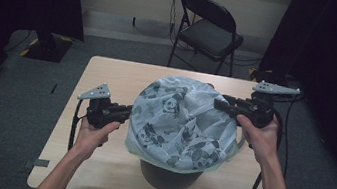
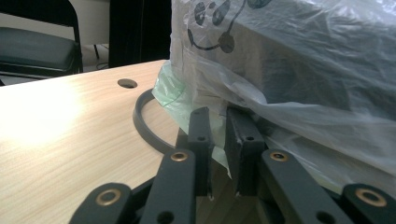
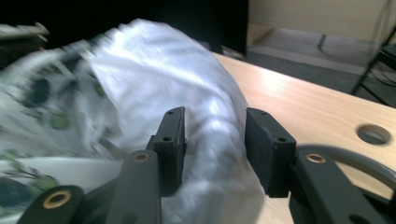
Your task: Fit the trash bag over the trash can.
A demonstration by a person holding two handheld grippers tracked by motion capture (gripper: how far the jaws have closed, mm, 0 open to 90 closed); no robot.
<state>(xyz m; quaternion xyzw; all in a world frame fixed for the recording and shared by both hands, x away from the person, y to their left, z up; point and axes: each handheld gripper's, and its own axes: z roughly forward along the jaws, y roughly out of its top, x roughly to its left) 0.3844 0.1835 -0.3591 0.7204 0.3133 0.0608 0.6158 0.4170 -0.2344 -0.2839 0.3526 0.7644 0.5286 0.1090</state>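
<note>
A white plastic bag (image 1: 182, 122) printed with pandas is draped over a dark grey bin (image 1: 169, 178) on the wooden table (image 1: 108, 75). My left gripper (image 1: 128, 113) is at the bag's lower left edge. In the left gripper view its jaws (image 2: 218, 126) stand close together, pinching a fold of the bag's film (image 2: 289, 60) low near the table. My right gripper (image 1: 216, 103) is at the bag's upper right. In the right gripper view its jaws (image 3: 215, 135) stand apart, with a bulge of the bag (image 3: 140, 70) between them and the pads not pressing on it.
A grey curved band (image 2: 142, 121) lies on the table beside the bin, under the bag's edge. A round hole (image 2: 127, 83) is cut in the tabletop. A black folding chair (image 1: 211, 30) stands beyond the table's far edge. Dark curtains hang at both sides.
</note>
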